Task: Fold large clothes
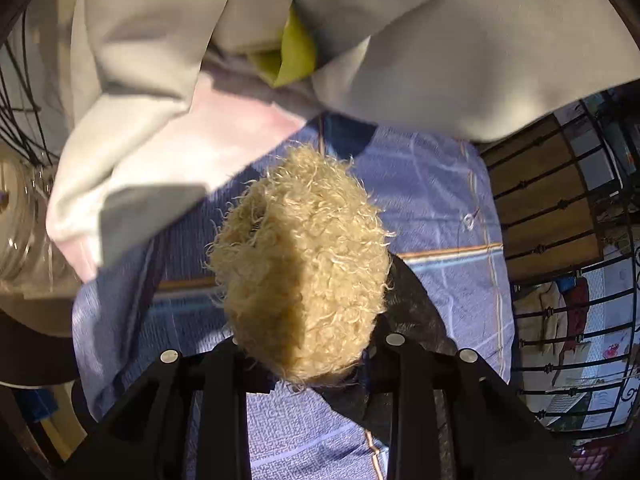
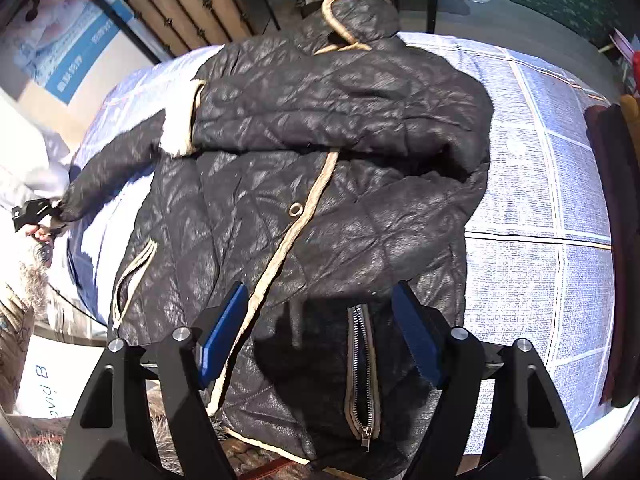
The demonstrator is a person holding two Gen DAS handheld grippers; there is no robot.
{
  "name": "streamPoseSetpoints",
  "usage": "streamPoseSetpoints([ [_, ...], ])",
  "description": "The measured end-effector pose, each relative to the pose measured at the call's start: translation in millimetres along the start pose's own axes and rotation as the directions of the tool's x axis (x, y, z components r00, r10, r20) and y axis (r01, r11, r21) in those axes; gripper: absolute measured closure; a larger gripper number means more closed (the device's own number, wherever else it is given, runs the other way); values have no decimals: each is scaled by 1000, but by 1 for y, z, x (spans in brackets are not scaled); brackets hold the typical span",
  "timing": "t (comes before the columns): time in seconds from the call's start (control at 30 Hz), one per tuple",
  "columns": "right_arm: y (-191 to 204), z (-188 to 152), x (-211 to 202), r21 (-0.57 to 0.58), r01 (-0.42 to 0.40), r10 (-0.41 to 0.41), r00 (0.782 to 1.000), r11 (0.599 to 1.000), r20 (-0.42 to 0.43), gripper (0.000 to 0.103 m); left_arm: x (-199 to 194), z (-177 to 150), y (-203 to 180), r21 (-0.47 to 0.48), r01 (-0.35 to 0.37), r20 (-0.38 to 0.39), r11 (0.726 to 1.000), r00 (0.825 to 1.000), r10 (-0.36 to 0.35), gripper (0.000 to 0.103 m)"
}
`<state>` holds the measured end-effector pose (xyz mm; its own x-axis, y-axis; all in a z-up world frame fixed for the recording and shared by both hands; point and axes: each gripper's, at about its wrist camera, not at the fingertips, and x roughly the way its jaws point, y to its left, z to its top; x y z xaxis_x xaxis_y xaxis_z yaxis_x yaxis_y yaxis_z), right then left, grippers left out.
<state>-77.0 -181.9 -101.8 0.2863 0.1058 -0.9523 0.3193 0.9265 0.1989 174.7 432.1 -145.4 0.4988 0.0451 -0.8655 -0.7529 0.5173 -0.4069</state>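
A black quilted jacket (image 2: 320,168) with tan trim lies front-up on a blue checked bed sheet (image 2: 560,200). One sleeve is folded across the chest, its fleece cuff (image 2: 184,120) at the left. My right gripper (image 2: 320,328) is open above the jacket's hem, blue pads (image 2: 224,332) either side of a pocket zipper (image 2: 362,372). My left gripper (image 2: 36,212) is shut on the other sleeve's end at the far left. In the left wrist view the curly cream fleece cuff (image 1: 304,264) fills the space between the fingers, which it hides.
A person in a grey sweatshirt (image 1: 440,60) stands over the sheet (image 1: 440,208). A black iron bed frame (image 1: 560,240) bounds the bed (image 2: 192,4). A dark garment (image 2: 612,240) lies at the right edge. A cardboard box (image 2: 56,376) sits below left.
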Motion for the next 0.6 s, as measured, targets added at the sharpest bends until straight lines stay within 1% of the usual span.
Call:
streamPoseSetpoints([
  [0.07, -9, 0, -5, 22, -5, 4, 1000, 1000, 19, 35, -5, 19, -15, 38, 2, 9, 999, 1000, -3, 76],
  [0.13, -20, -2, -6, 50, -6, 5, 1000, 999, 26, 35, -6, 21, -39, 136, -49, 25, 990, 999, 46, 77],
  [0.17, -25, -3, -7, 67, -8, 6, 1000, 998, 29, 35, -9, 16, -58, 213, -86, 53, 973, 996, 77, 77],
  [0.2, -31, -4, -8, 93, -10, 7, 999, 996, 32, 35, -11, 11, -71, 262, -103, 77, 960, 993, 85, 77],
  [0.23, -37, -6, -9, 117, -14, 10, 999, 993, 36, 35, -19, -1, -88, 321, -109, 111, 941, 991, 78, 77],
  [0.27, -42, -7, -10, 138, -19, 13, 999, 990, 40, 35, -27, -12, -101, 365, -100, 128, 926, 990, 56, 77],
  [0.3, -44, -8, -11, 151, -21, 14, 999, 988, 43, 35, -36, -28, -118, 425, -79, 135, 902, 991, 23, 77],
  [0.37, -51, -9, -12, 172, -24, 15, 998, 985, 55, 35, -55, -65, -151, 540, -23, 122, 842, 991, -51, 77],
  [0.4, -52, -10, -13, 179, -25, 14, 998, 983, 59, 35, -63, -83, -166, 581, 17, 100, 813, 991, -92, 77],
  [0.47, -57, -10, -13, 197, -28, 15, 998, 980, 65, 35, -82, -124, -196, 656, 98, 47, 748, 984, -170, 77],
  [0.53, -60, -10, -13, 212, -31, 16, 997, 977, 73, 35, -103, -176, -226, 730, 199, -37, 654, 967, -252, 77],
  [0.57, -62, -10, -14, 217, -33, 17, 997, 976, 77, 35, -111, -200, -237, 752, 241, -76, 613, 956, -282, 77],
  [0.6, -63, -10, -14, 220, -35, 17, 997, 975, 81, 35, -121, -232, -250, 780, 294, -130, 552, 940, -316, 77],
])
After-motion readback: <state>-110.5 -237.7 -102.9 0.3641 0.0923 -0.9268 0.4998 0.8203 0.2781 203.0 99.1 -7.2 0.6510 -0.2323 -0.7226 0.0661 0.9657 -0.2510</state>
